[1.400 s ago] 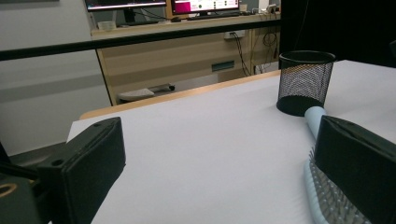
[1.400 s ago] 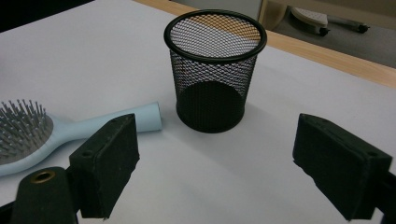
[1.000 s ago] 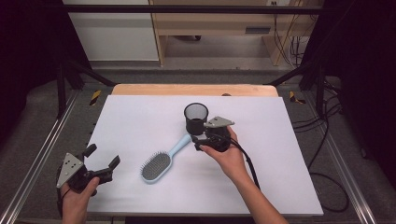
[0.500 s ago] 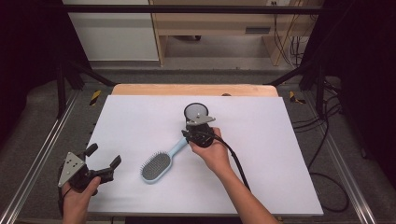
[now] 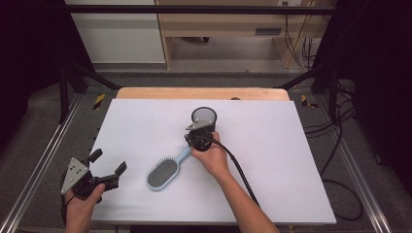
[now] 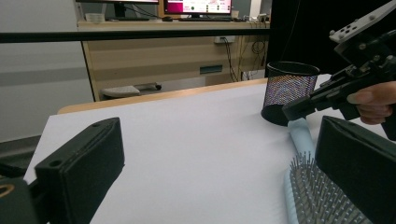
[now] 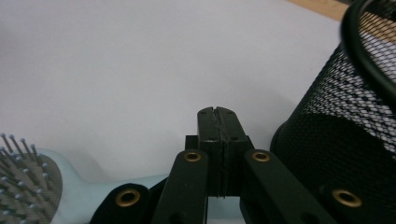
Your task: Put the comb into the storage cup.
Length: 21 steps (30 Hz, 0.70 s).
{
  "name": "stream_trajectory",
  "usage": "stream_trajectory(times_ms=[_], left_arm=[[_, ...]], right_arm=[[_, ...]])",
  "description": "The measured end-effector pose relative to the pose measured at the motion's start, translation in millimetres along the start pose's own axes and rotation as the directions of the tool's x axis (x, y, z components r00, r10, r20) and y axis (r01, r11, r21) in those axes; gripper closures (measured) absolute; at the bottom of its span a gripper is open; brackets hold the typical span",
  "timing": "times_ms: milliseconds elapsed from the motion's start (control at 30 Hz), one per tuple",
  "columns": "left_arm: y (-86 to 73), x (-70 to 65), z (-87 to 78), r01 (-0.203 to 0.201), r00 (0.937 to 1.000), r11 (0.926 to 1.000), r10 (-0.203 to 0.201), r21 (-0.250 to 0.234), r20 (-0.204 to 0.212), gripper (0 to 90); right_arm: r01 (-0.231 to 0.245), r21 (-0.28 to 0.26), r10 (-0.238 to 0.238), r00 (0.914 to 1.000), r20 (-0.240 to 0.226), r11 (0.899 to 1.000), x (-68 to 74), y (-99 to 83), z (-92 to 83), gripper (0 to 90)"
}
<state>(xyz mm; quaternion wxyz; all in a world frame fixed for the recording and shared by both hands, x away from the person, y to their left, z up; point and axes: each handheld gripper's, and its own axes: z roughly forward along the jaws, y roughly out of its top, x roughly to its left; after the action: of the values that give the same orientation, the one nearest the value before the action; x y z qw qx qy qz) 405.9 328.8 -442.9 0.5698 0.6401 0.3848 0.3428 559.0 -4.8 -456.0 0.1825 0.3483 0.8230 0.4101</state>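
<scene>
We see the right claw [image 5: 194, 141] with jaws just closed flat together, seemingly pinching nothing; its body hides the brush [image 5: 163, 172] handle's end beside the cup [image 5: 204, 116]. The brush lies mid-surface [image 5: 291, 160], while the left claw [image 5: 108, 167] gapes empty, near the surface's corner.

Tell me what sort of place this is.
Likely a lab recording station: a white-topped table inside a black metal frame, loose cables on the floor, and monitors on a desk behind.

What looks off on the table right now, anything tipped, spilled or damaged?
Only one oddity: the right tool has just closed with its jaws pressed together empty above the hairbrush handle, not on it. The mesh cup stands upright; nothing is spilled or damaged.
</scene>
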Motion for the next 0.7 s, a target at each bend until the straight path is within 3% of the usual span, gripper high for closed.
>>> stream_trajectory(times_ms=[300, 400, 700], left_arm=[[0.2, 1.4, -0.7, 0.002, 1.0000, 1.0000, -0.002, 0.000, -0.001, 1.4], [0.1, 1.7, -0.5, 0.005, 1.0000, 1.0000, -0.005, 0.000, 0.000, 1.4], [-0.2, 1.0, 0.3, 0.000, 1.0000, 1.0000, 0.000, 0.008, 0.004, 1.5]], right_arm=[[-0.008, 0.057, 0.008, 1.0000, -0.003, 0.998, -3.8, -6.1, 12.5, 90.0], [0.018, 0.080, -0.017, 0.9998, -0.003, 0.997, -1.3, -4.9, 12.0, 90.0], [0.046, 0.192, -0.045, 0.9989, -0.009, 0.980, -0.2, -7.4, -1.2, 90.0]])
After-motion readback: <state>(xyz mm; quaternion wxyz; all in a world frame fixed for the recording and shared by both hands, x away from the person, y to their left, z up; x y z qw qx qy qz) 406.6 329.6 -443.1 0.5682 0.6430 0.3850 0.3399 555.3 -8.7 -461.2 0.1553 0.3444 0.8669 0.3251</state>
